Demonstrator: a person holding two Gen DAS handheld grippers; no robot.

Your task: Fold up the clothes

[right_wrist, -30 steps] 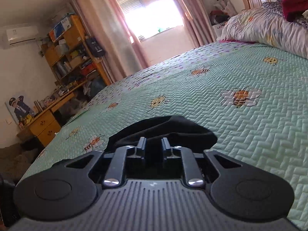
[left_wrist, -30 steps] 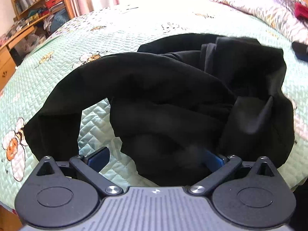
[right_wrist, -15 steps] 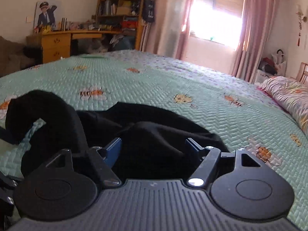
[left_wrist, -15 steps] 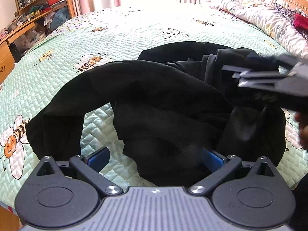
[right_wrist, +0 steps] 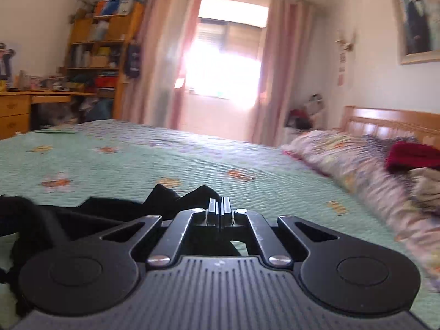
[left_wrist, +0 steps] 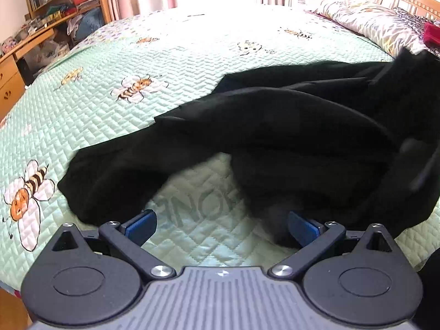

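Observation:
A black garment (left_wrist: 275, 126) lies crumpled on the green bee-print quilt (left_wrist: 137, 126), with one long part trailing toward the near left. Its far right end (left_wrist: 407, 66) is raised and blurred. My left gripper (left_wrist: 220, 225) is open low over the near edge of the bed. Bare quilt fills most of the gap, and the right blue pad (left_wrist: 301, 228) sits against the garment's near edge. In the right wrist view my right gripper (right_wrist: 219, 209) is shut on the black garment (right_wrist: 165, 198), whose fabric peaks up on both sides of the fingertips.
Patterned bedding (right_wrist: 357, 159) with a red cloth (right_wrist: 409, 154) on it lies by the wooden headboard (right_wrist: 390, 121) at the right. A wooden desk (right_wrist: 16, 110) and full shelves (right_wrist: 104, 55) stand beyond the bed's left side. The bed's near edge is just below my left gripper.
My right gripper, open over the garment half a second ago, has shut on it and swung up toward the window. The garment has been dragged right, baring quilt between my left fingers.

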